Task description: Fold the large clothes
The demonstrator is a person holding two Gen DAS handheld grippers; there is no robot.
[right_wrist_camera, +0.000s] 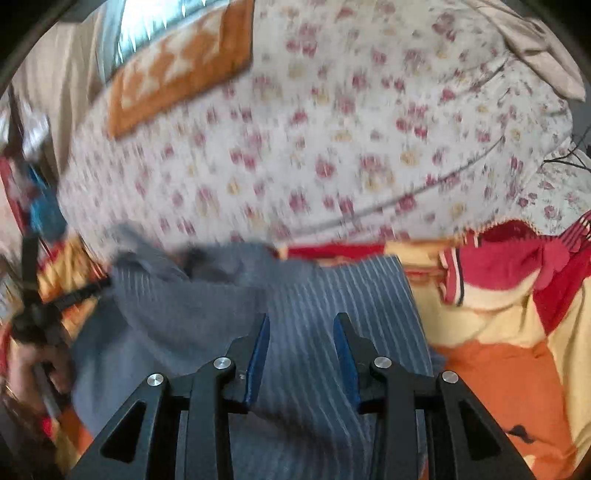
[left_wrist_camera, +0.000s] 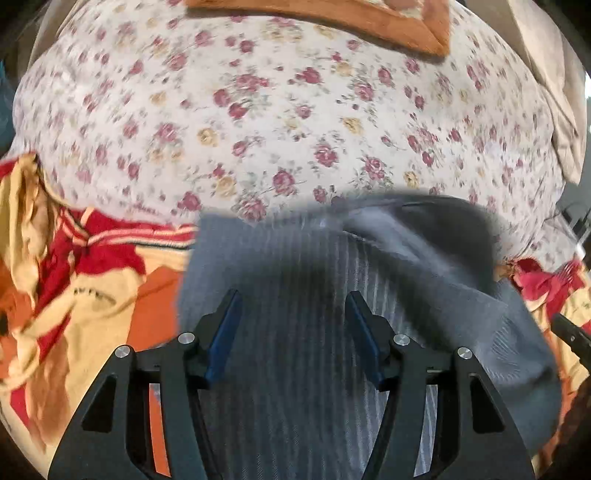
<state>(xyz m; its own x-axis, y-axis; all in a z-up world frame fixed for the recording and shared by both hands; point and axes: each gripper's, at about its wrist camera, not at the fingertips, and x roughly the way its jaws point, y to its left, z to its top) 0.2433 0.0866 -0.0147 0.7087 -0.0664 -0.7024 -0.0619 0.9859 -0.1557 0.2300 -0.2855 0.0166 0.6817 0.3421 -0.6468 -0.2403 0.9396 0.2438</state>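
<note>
A grey-blue ribbed sweater lies bunched on the bed, partly over a red, yellow and orange blanket. My left gripper hovers over the sweater's ribbed body, blue pads apart and nothing pinched between them. My right gripper stands over the same sweater, also open, with the cloth lying below its fingers. In the right wrist view the left gripper shows blurred at the sweater's left edge, held by a hand. A sliver of the right gripper shows at the right edge of the left wrist view.
A white bedsheet with red and yellow flowers covers the bed beyond the sweater. An orange patterned mat lies at the far side. A beige pillow sits at the right. The blanket spreads to both sides.
</note>
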